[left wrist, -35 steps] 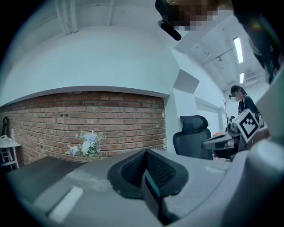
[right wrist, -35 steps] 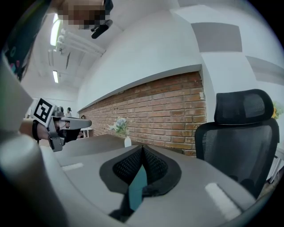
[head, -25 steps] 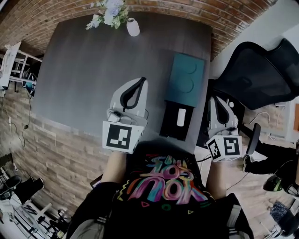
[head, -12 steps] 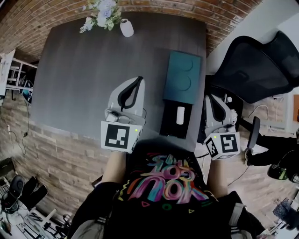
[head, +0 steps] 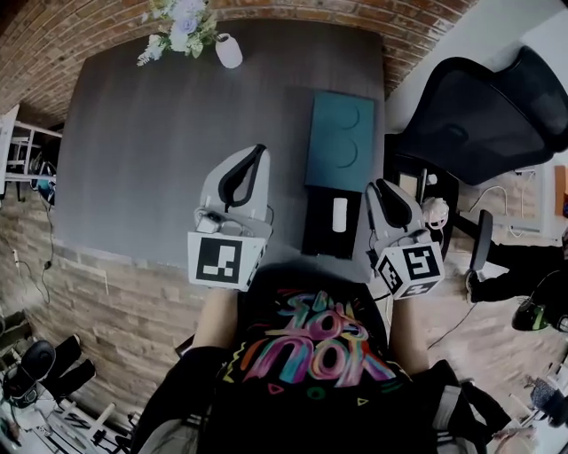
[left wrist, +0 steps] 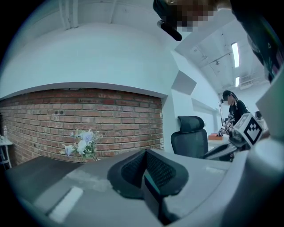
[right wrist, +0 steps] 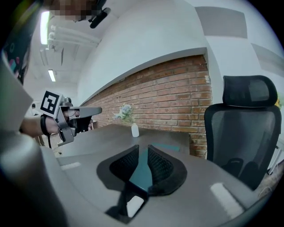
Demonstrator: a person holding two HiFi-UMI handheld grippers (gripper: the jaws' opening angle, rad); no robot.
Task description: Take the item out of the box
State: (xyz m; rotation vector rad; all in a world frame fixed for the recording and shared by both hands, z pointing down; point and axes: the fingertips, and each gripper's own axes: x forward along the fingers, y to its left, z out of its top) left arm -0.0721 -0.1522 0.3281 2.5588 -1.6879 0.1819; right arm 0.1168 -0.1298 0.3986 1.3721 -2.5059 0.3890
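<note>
Facing brick wall (left wrist: 88,115), dark table (head: 151,151) bearing teal box (head: 342,142), black chair (head: 479,106)

Teal lid (head: 343,142), black box (head: 318,235), white item (head: 339,215), grey table (head: 151,133)

On the table (head: 151,133), at the far edge toward eleven o'clock: a vase (head: 228,51), with flowers (head: 173,18) in it spreading to its nine o'clock. Near the right edge, toward four o'clock: a box (head: 318,238), with an item (head: 340,215) lying in it. Directly at the box's twelve o'clock, touching or perhaps overlapping it: a lid (head: 342,142). Off the table at two o'clock: a chair (head: 479,115). Behind the far edge, at twelve o'clock: a wall (head: 417,27).
</note>
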